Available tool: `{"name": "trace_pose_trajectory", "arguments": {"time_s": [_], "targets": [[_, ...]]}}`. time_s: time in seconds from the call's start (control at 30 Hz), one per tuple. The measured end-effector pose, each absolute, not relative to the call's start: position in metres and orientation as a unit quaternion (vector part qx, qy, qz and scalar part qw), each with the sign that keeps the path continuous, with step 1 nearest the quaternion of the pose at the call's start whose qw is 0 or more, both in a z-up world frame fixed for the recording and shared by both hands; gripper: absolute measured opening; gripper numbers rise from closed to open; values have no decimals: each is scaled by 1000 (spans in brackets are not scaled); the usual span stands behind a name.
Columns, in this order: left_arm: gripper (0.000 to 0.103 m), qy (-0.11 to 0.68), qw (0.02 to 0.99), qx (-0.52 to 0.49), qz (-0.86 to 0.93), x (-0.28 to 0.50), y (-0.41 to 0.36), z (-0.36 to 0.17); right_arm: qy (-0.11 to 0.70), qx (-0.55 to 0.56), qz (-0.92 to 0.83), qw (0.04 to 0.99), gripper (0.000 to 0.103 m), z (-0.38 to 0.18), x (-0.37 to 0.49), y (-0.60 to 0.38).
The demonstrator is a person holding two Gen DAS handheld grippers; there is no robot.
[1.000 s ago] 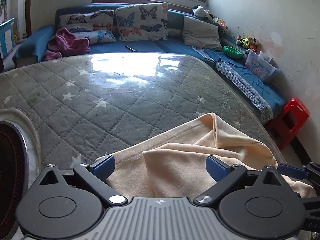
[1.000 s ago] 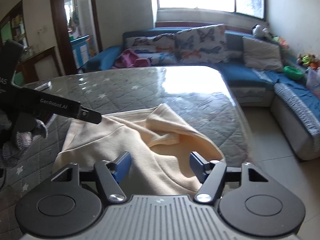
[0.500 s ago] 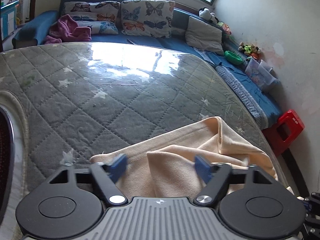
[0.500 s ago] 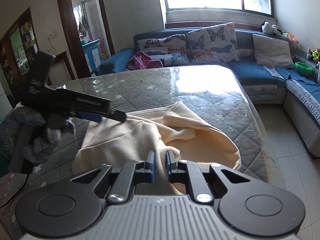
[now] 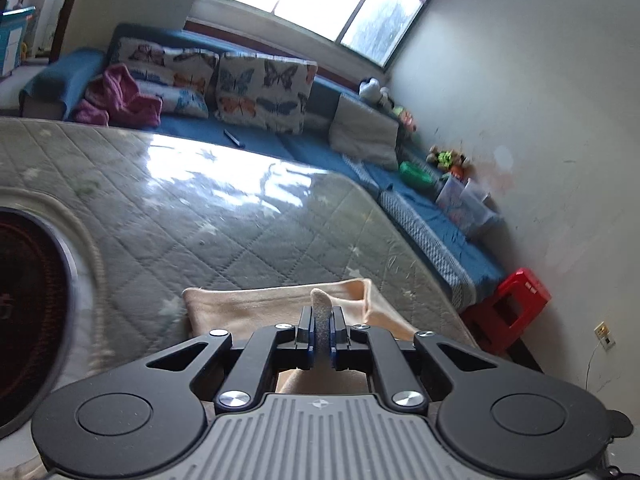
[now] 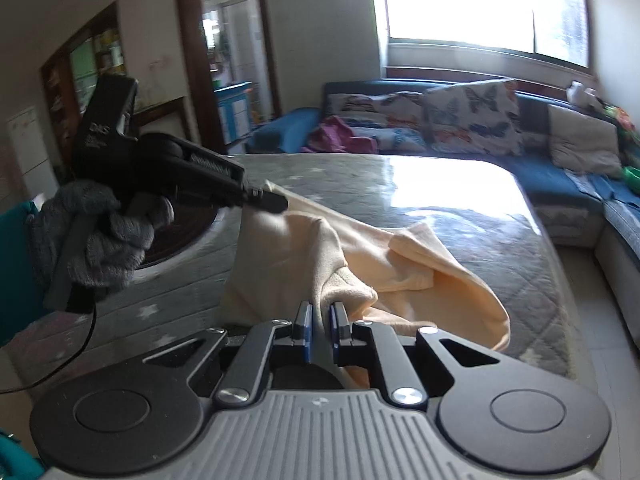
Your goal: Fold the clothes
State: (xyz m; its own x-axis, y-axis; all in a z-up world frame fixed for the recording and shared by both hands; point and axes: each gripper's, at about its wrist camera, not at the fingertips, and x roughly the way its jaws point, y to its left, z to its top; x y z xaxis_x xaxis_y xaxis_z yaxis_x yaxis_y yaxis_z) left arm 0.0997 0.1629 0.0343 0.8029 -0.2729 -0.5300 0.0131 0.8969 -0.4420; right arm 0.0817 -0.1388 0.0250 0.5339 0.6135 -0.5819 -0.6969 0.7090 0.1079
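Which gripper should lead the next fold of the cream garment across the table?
Probably the left gripper: it pinches a raised edge of the cream garment, with open table beyond it. The right gripper holds bunched cloth at the near edge and suits anchoring.

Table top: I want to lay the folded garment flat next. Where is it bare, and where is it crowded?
The quilted table cover is bare from the cream garment to the far edge by the blue sofa. The near end is crowded: both grippers, left and right, pinch the garment there, and the round dark inset fills the near left.
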Motion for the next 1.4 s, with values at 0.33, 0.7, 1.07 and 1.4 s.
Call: {"name": "trace_pose_trajectory", "arguments": {"time_s": [0.33,0.7,1.07,1.4], "targets": [[8,337,922,-190,-12,-31,215,11,358,-108,504,778,10,16,22,-93],[45,329,933,-145,23,-53,238,23,332,-126,433,828,31,26,57,-86],[49,375,925,-45,-37,30,177,0,333,-179,371,848,39,-17,124,-69],[52,414,909,-34,-43,68,163,-25,333,-205,380,839,36,-34,138,-49]]}}
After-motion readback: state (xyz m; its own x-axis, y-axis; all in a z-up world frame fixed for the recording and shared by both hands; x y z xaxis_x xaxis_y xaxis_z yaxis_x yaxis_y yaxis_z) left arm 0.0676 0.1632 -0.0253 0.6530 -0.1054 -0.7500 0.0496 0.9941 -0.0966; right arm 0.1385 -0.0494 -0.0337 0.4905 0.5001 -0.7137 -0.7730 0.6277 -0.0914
